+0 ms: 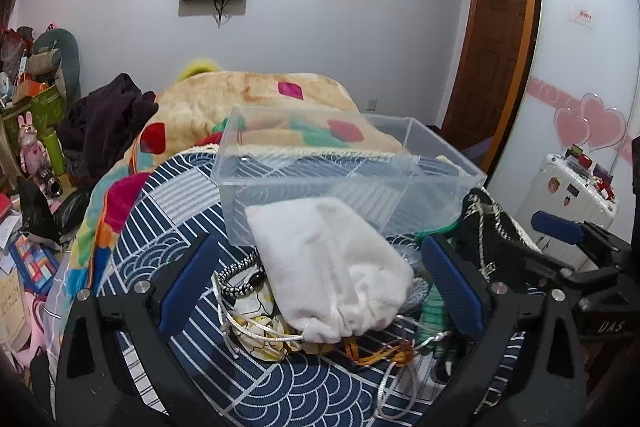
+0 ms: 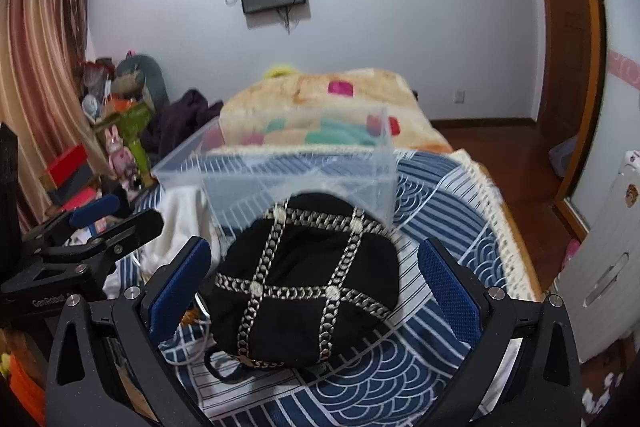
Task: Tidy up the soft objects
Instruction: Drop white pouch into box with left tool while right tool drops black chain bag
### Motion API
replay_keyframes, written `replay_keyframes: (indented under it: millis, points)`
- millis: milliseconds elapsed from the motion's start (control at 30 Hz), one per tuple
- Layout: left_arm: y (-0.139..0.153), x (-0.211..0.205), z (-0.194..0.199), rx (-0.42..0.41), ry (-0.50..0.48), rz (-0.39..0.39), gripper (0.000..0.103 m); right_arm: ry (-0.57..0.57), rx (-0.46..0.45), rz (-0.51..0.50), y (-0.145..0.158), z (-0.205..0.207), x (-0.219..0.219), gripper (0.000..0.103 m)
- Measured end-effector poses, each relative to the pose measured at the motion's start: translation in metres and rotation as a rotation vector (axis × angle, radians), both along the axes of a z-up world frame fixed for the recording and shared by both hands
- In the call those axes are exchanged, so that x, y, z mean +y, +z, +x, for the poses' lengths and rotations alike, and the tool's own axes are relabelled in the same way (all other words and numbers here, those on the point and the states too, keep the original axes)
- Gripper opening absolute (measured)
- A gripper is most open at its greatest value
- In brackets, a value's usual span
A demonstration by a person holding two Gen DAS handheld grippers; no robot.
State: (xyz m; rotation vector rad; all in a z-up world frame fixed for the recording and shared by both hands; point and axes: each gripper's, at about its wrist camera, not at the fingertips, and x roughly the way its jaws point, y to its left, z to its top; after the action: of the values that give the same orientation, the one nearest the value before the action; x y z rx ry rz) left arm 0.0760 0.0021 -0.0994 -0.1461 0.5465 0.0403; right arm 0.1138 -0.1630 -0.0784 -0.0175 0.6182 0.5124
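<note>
A white drawstring pouch (image 1: pixel 332 271) lies on the blue patterned bedspread (image 1: pixel 256 387) between the wide-open fingers of my left gripper (image 1: pixel 320 259), untouched. A clear plastic box (image 1: pixel 340 163) stands just behind it; it also shows in the right wrist view (image 2: pixel 280 167). A black pouch with silver chain trim (image 2: pixel 308 287) lies between the open fingers of my right gripper (image 2: pixel 316 263). It also shows in the left wrist view (image 1: pixel 488 227). Small pouches and cords (image 1: pixel 260 339) lie under the white pouch. The other gripper shows at each view's edge: the right one (image 1: pixel 560 231), the left one (image 2: pixel 96 215).
A folded colourful blanket (image 1: pixel 256 103) lies behind the box, with dark clothes (image 1: pixel 108 119) to its left. Cluttered boxes and toys (image 1: pixel 32 131) fill the floor at left. A white suitcase (image 1: pixel 572 195) stands at right by a wardrobe.
</note>
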Motion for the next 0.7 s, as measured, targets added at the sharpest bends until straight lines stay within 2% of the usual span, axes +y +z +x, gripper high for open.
replay_keyframes:
  millis: [167, 333, 400, 467, 533, 600, 700]
  points:
    - [-0.011, 0.001, 0.007, 0.03, -0.024, -0.009, 0.081, 0.01, 0.063, -0.033, -0.016, 0.007, 0.01, 0.103]
    - [-0.02, 0.003, 0.011, 0.053, -0.056, -0.043, 0.047, -0.015, 0.067, -0.039, -0.019, 0.009, 0.007, 0.103]
    - [-0.021, 0.004, 0.011, 0.055, -0.071, -0.059, 0.039, -0.03, 0.066, -0.042, -0.019, 0.01, 0.004, 0.102]
    - [-0.02, 0.003, 0.011, 0.052, -0.074, -0.053, 0.033, -0.043, 0.069, -0.042, -0.02, 0.012, 0.0, 0.096]
    - [-0.019, 0.003, 0.009, 0.043, -0.07, -0.046, 0.025, -0.031, 0.086, -0.025, -0.022, 0.014, -0.004, 0.083]
    - [-0.015, 0.003, 0.006, 0.03, -0.068, -0.04, 0.018, -0.03, 0.088, -0.013, -0.022, 0.014, -0.005, 0.078]
    - [-0.009, 0.005, 0.003, 0.014, -0.067, -0.04, 0.014, -0.046, 0.057, -0.025, -0.017, 0.01, -0.006, 0.054]
